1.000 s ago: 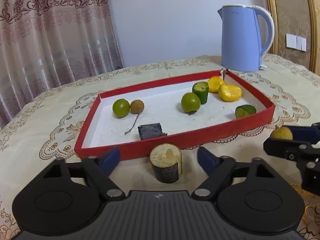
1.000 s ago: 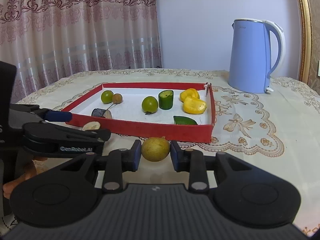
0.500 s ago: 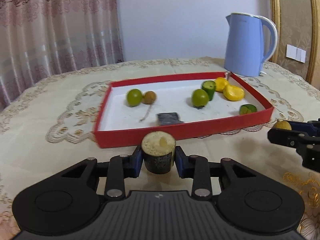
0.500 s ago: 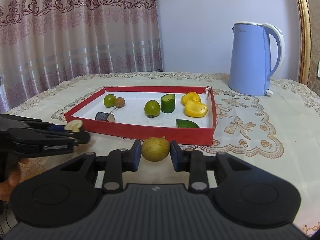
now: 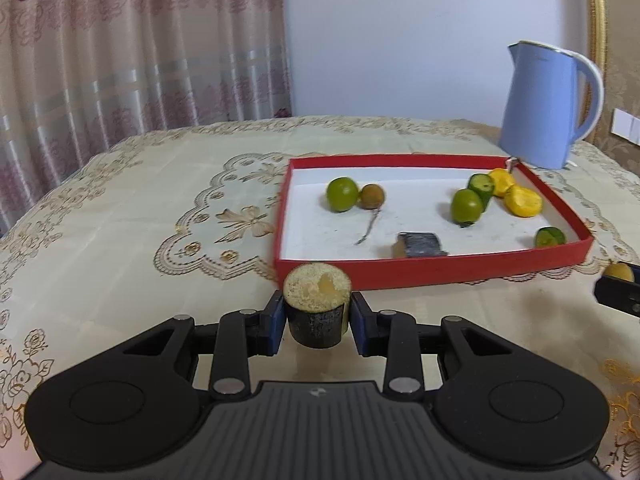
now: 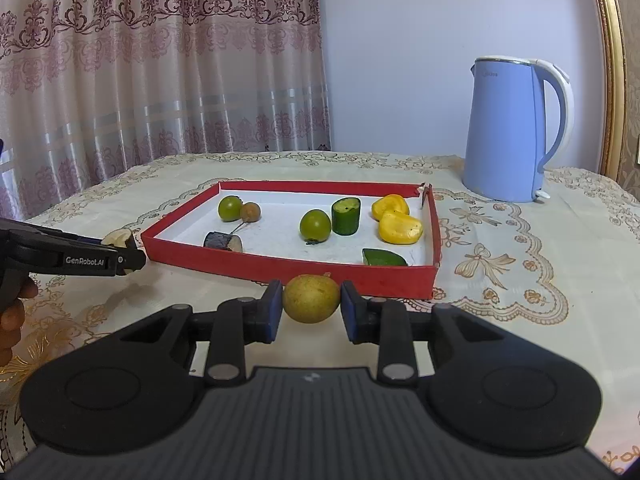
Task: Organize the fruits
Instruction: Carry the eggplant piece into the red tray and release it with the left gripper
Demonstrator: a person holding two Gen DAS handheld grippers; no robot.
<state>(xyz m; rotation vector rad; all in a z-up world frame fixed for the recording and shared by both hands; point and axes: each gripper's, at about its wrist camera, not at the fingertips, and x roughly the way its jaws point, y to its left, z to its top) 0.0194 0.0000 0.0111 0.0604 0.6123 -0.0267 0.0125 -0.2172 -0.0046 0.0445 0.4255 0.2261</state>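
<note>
My left gripper (image 5: 317,317) is shut on a dark-skinned sugarcane piece (image 5: 317,308) with a pale cut top, held above the tablecloth just before the near left corner of the red tray (image 5: 432,269). My right gripper (image 6: 311,306) is shut on a yellow-brown round fruit (image 6: 311,298) in front of the tray's near wall (image 6: 288,266). The tray holds green round fruits (image 6: 315,225), a small brown fruit (image 6: 250,212), a cucumber piece (image 6: 346,215), yellow pieces (image 6: 400,227), a green wedge (image 6: 383,258) and another dark cane piece (image 6: 223,241).
A blue electric kettle (image 6: 512,132) stands behind the tray's far right corner. The table wears an embroidered cream cloth (image 5: 140,216). Curtains hang behind the table on the left. The left gripper (image 6: 120,254) shows at the left in the right wrist view.
My left gripper closed on the cane piece and lifted it, swinging left of the tray's near corner. My right gripper kept its hold on the round fruit and rose slightly.
</note>
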